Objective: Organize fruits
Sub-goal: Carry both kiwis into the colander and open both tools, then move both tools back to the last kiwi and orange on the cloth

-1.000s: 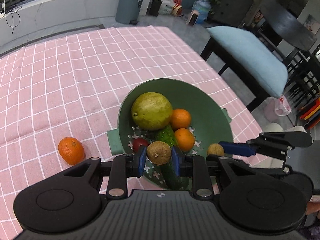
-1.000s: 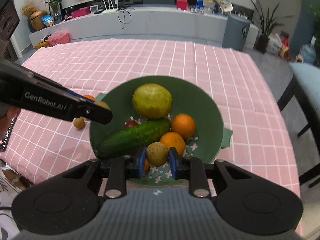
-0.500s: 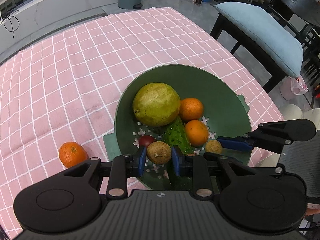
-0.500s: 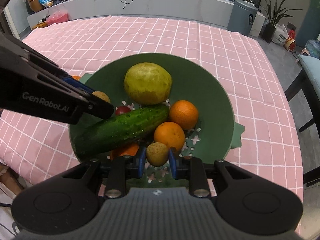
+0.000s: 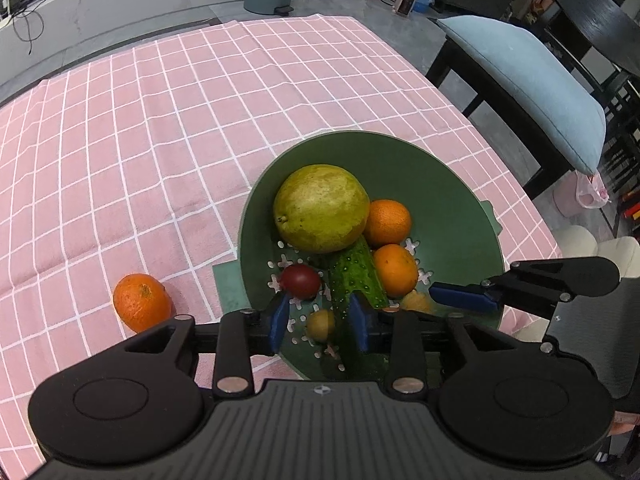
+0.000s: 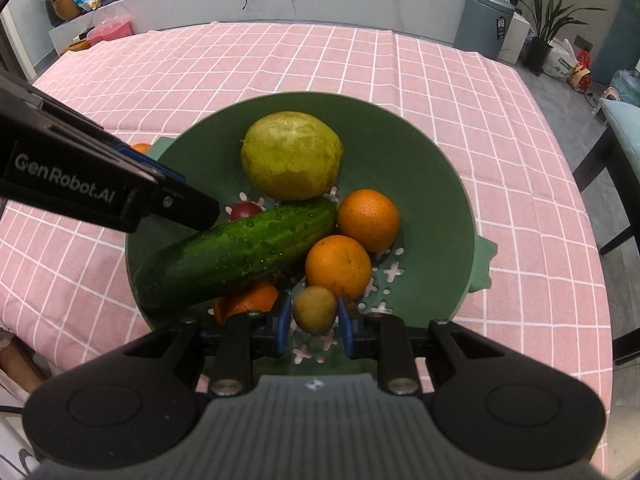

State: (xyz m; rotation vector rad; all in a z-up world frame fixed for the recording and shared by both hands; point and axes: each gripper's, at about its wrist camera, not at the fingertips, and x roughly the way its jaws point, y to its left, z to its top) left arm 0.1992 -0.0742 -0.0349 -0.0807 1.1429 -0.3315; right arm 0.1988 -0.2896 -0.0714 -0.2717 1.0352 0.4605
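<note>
Left gripper (image 5: 319,322) jaws wide, small brown fruit (image 5: 320,324) loose between them over green bowl (image 5: 400,160). Right gripper (image 6: 313,320) jaws narrow, flanking second small fruit (image 6: 314,309); contact unclear.

A pink cloth with a white grid covers the table (image 6: 460,92). The bowl (image 6: 432,168) is dark green, its floor pierced with white cross-shaped cutouts. Inside it lie a yellow-green pomelo (image 6: 291,155), a dark green bumpy cucumber (image 6: 236,252), orange mandarins (image 6: 368,220), a red tomato (image 5: 300,280) and tan-brown longans (image 6: 315,309). The left tongs (image 5: 319,322) and right tongs (image 6: 314,322) are black with blue pads.
</note>
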